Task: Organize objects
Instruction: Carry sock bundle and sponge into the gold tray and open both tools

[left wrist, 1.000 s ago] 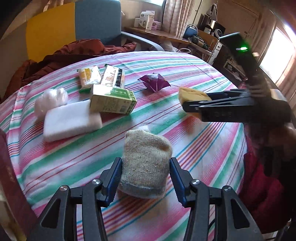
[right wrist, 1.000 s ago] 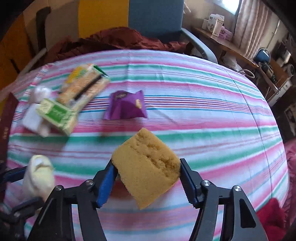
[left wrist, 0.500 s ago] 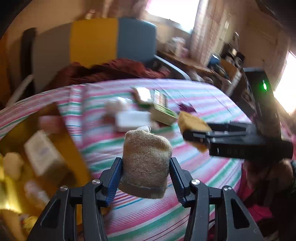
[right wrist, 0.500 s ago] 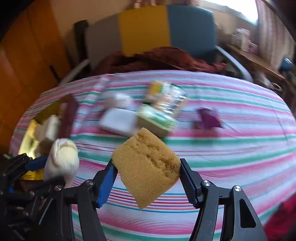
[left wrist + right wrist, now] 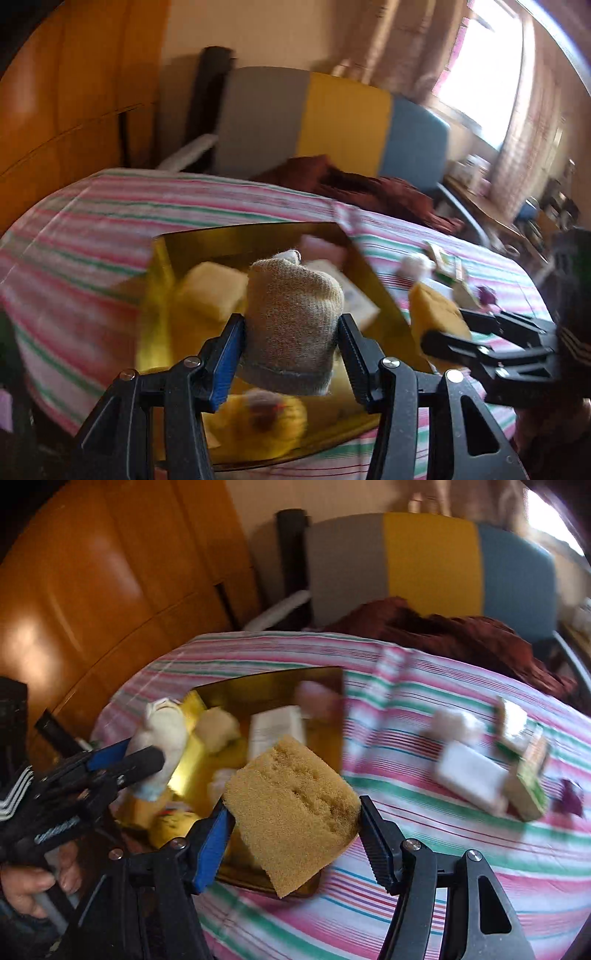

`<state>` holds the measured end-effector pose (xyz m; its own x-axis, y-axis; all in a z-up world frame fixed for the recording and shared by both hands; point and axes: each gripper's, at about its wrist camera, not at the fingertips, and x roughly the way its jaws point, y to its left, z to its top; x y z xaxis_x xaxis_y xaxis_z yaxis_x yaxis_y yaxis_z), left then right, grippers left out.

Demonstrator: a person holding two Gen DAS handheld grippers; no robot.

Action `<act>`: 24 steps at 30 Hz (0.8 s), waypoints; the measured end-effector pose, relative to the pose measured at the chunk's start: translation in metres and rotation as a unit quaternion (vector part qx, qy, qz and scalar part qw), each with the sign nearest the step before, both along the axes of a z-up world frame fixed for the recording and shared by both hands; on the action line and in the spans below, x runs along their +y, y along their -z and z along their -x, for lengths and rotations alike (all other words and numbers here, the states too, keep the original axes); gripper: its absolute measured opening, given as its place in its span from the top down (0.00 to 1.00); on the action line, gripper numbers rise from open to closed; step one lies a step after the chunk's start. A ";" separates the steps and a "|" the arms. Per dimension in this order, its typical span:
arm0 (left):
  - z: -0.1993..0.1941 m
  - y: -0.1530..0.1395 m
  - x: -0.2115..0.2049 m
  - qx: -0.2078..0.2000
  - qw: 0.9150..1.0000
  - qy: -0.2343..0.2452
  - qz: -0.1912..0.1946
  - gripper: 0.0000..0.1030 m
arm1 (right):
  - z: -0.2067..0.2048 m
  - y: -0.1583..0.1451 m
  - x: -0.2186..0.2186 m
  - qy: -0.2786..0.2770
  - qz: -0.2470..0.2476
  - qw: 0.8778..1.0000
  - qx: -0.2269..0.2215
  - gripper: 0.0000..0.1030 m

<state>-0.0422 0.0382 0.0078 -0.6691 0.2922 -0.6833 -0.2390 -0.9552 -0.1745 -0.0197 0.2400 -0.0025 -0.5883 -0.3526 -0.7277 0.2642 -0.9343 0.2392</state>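
My left gripper (image 5: 291, 354) is shut on a rolled beige sock (image 5: 291, 321), held upright above a shiny gold tray (image 5: 236, 236) that holds several items. The sock (image 5: 159, 746) and left gripper (image 5: 125, 760) also show at the left of the right wrist view. My right gripper (image 5: 295, 827) is shut on a tan sponge (image 5: 291, 808), hanging over the near right corner of the gold tray (image 5: 317, 679). In the left wrist view the sponge (image 5: 436, 314) and the right gripper (image 5: 443, 332) sit just right of the tray.
On the striped tablecloth (image 5: 443, 867) to the right lie a white block (image 5: 469, 775), a green box (image 5: 524, 786), a white fluffy ball (image 5: 450, 720) and a purple packet (image 5: 570, 801). A chair (image 5: 432, 561) with dark red cloth (image 5: 443, 627) stands behind; a wooden cabinet (image 5: 92, 602) is left.
Both grippers swung left across the table, carrying the sock and the sponge from over the loose items to over the gold tray, and rose slightly. Their grips are unchanged.
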 end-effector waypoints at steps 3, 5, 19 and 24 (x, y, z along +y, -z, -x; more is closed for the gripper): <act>0.001 0.005 -0.020 -0.003 1.000 -0.027 -0.001 0.50 | 0.001 0.002 -0.023 -0.021 -0.001 1.000 0.001 0.35; 0.000 0.009 -0.031 -0.004 0.999 -0.039 -0.002 0.50 | 0.002 0.006 -0.034 -0.030 0.000 1.000 -0.005 0.35; 0.000 0.010 -0.042 -0.001 0.998 -0.058 0.006 0.49 | 0.005 0.018 -0.042 -0.024 -0.003 0.999 -0.024 0.35; 0.010 0.013 -0.041 -0.009 0.998 -0.058 0.007 0.49 | 0.010 0.026 -0.043 -0.024 0.009 0.999 -0.036 0.31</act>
